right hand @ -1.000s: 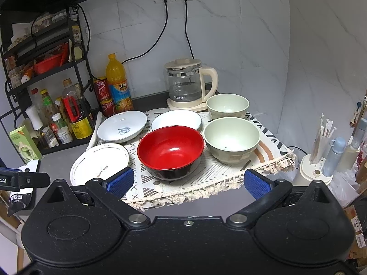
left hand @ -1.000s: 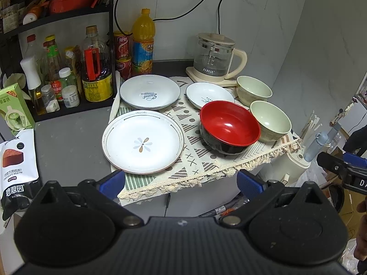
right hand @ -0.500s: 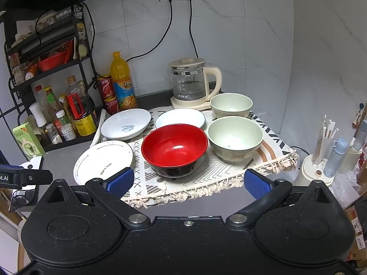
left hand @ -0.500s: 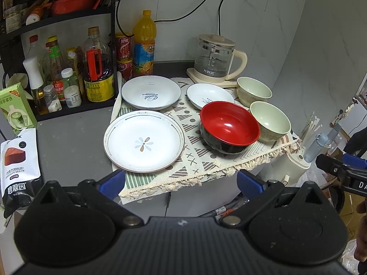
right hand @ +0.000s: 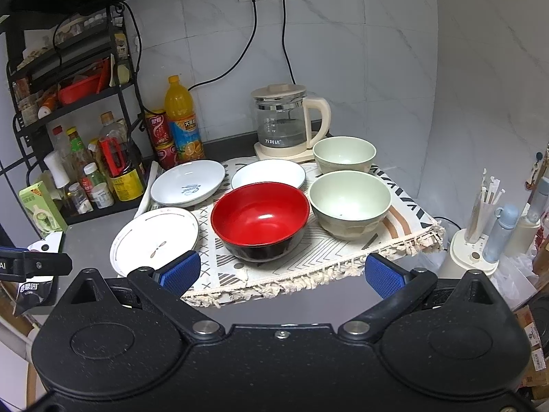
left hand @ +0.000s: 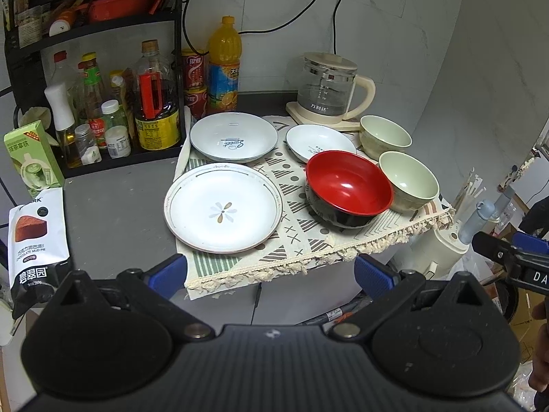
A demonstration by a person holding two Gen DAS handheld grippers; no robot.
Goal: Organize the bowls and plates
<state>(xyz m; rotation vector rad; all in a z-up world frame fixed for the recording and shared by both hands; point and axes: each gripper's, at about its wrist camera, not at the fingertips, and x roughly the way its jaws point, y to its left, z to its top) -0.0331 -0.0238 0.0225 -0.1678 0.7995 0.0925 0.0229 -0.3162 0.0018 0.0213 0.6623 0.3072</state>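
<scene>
On a patterned cloth (left hand: 302,247) lie a large flower plate (left hand: 223,213) (right hand: 154,240), a deep "Sweet" plate (left hand: 233,137) (right hand: 187,182) and a small white plate (left hand: 319,142) (right hand: 267,173). A red bowl (left hand: 348,185) (right hand: 259,214) stands beside two pale green bowls, the near one (left hand: 408,180) (right hand: 348,202) and the far one (left hand: 384,135) (right hand: 343,152). My left gripper (left hand: 271,274) is open and empty, short of the cloth's front edge. My right gripper (right hand: 281,273) is open and empty in front of the red bowl.
A glass kettle (left hand: 326,89) (right hand: 284,120) stands at the back. A black rack (left hand: 103,68) of bottles, cans and an orange drink bottle (left hand: 223,65) fills the left. Snack packs (left hand: 34,240) lie at the left edge. A utensil holder (right hand: 480,240) stands off the right.
Both grippers have risen and drawn slightly back, so the dishes sit a little lower and smaller in view. Nothing on the cloth has moved.
</scene>
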